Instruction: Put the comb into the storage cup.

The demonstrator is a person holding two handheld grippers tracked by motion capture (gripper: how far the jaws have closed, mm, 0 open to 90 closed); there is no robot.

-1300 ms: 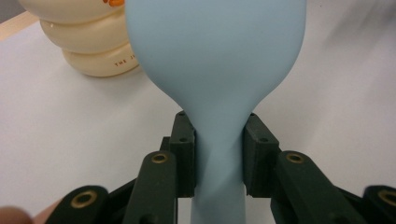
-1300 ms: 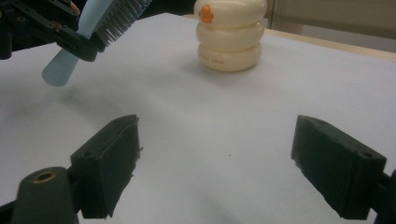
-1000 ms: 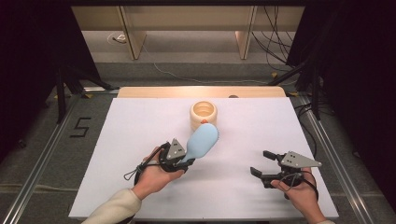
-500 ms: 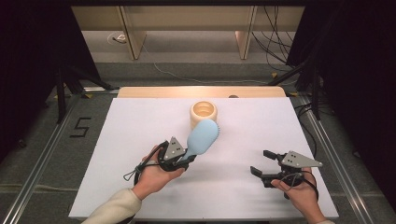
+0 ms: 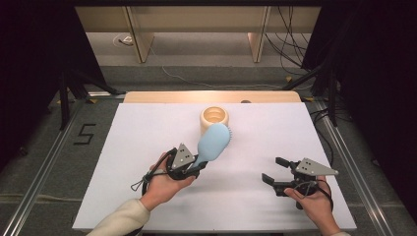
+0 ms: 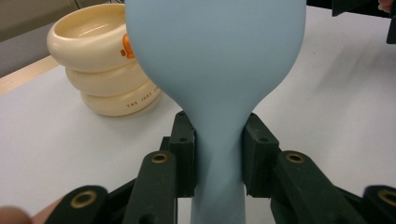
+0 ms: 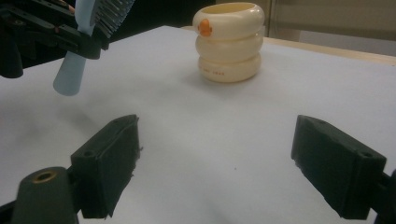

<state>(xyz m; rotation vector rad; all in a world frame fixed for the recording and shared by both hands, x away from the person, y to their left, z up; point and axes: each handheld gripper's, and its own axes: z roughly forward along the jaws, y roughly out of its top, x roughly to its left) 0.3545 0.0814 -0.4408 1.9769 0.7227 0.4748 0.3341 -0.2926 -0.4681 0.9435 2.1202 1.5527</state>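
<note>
Left hand-held gripper (image 5: 194, 167) clenches the blue hairbrush (image 5: 214, 143) by its neck, head raised just short of the cream holder (image 5: 214, 119), apparently for insertion; right hand-held gripper (image 5: 274, 169) rests released on the bench (image 5: 137, 142).

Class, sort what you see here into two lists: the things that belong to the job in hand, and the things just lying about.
Part of the job:
- left gripper, shut on the brush handle
- blue hairbrush, held up off the table
- cream ringed holder, standing open just beyond the brush

Just lying about:
- right gripper, open and holding nothing
- white table
- cables on the floor behind
</note>
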